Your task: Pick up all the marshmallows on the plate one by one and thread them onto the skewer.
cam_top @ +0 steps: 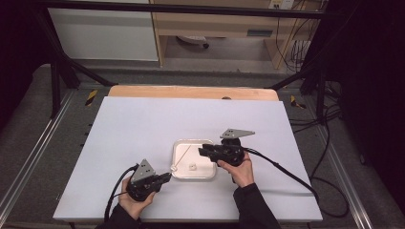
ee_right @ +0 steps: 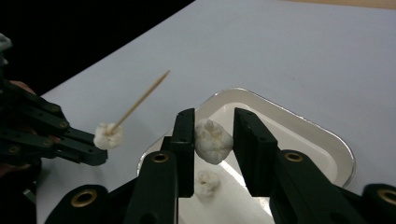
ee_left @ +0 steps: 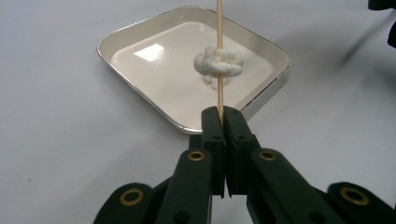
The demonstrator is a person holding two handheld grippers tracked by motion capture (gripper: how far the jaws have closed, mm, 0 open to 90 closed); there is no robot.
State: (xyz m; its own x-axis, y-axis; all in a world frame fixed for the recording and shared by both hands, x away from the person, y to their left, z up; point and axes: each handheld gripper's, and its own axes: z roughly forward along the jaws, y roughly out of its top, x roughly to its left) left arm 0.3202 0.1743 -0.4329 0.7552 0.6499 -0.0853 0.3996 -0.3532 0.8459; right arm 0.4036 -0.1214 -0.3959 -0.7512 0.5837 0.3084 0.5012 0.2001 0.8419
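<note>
Left claw: pressed together on the blunt end of a thin wooden skewer, just off the tray's near-left corner in the high view; the hand under it rests low over the desk.
Skewer: runs out from between the left claw's tips and over the tray; its pointed end is free in the right gripper view.
Threaded piece: a white, puffy lump already on the skewer, sitting a short way beyond the left claw's tips.
Tray: shallow, white, rounded corners, on the white desk between the two claws, right in front of the left claw.
Loose piece: a small white lump lying on the tray floor, below the right claw's jaws.
Held piece: a white lump between the right claw's jaws, lifted clear of the tray floor, touching the jaw on the left of that view, with a sliver of gap to the other.
Right claw: partly spread, pinching the held piece, above the tray's right part, pointing toward the left claw; the two stand near but apart.
</note>
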